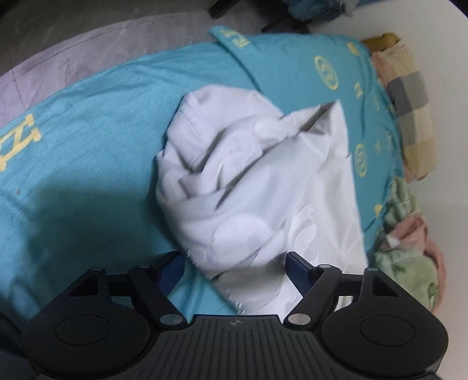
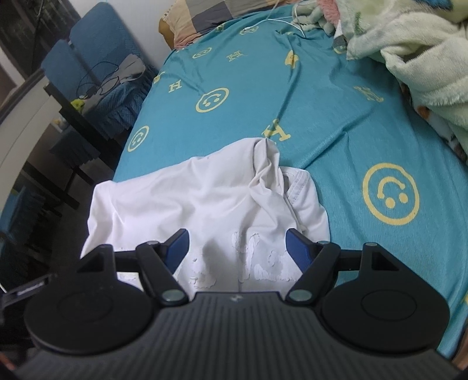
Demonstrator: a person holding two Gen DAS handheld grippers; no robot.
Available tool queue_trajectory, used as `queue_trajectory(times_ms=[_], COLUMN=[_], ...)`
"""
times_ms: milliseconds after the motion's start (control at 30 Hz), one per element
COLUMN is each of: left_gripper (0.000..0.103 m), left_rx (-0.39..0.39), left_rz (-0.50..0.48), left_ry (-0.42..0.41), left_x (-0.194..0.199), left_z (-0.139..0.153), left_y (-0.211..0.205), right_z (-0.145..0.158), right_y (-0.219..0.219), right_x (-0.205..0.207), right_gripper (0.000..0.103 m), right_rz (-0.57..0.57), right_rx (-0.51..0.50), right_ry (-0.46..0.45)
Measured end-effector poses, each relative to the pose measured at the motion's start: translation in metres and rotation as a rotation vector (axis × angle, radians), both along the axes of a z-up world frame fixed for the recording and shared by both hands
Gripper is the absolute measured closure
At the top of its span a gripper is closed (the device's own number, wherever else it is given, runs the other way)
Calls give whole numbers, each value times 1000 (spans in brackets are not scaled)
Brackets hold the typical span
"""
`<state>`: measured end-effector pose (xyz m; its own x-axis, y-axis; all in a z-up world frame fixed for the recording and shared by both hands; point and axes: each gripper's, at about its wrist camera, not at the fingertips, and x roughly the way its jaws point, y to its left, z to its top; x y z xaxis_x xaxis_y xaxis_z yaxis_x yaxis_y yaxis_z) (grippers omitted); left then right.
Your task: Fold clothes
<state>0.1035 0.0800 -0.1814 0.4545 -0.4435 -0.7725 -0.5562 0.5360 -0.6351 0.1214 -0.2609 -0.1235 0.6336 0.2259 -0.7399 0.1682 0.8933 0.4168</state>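
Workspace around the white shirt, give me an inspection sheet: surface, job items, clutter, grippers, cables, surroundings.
Surface: bed sheet, teal with yellow smileys, wrinkled.
Job's things: white shirt, crumpled and unfolded, at the sheet's edge.
Clutter: fleece blanket bunched at one side; checked pillow at the far end.
Grippers: left hand-held gripper open over the shirt's hem; right hand-held gripper open over its print; neither grips cloth.
Cables: white cable on the sheet near the blanket; dark cables on the chair.
Surroundings: blue chair beside the bed.
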Motion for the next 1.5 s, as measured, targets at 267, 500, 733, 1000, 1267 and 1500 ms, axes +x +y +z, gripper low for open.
queue_trajectory(times_ms=[267,500,733,1000,1267,1500], left_gripper=[44,47,58,74,76,76], left_rx=[-97,-89,-28,-19,-20,-25], left_rz=[67,63,52,49,46,51], left_ry=[-83,-109,-170,-222,-240,-239], left_x=[-13,-11,-10,-13,-13,-12], left_z=[-14,-11,3,14,16,15], left_y=[14,16,11,9,9,10], right_z=[0,-4,4,-27,-37,-36], right_y=[-15,-20,-7,40,39,50], right_x=[-1,1,-18,-34,-30,-34], right_gripper=[28,28,26,27,27,26], right_rz=[-74,-117,-100,-27,-32,29], right_rx=[163,256,508,645,670,610], right_ry=[15,44,57,207,222,231])
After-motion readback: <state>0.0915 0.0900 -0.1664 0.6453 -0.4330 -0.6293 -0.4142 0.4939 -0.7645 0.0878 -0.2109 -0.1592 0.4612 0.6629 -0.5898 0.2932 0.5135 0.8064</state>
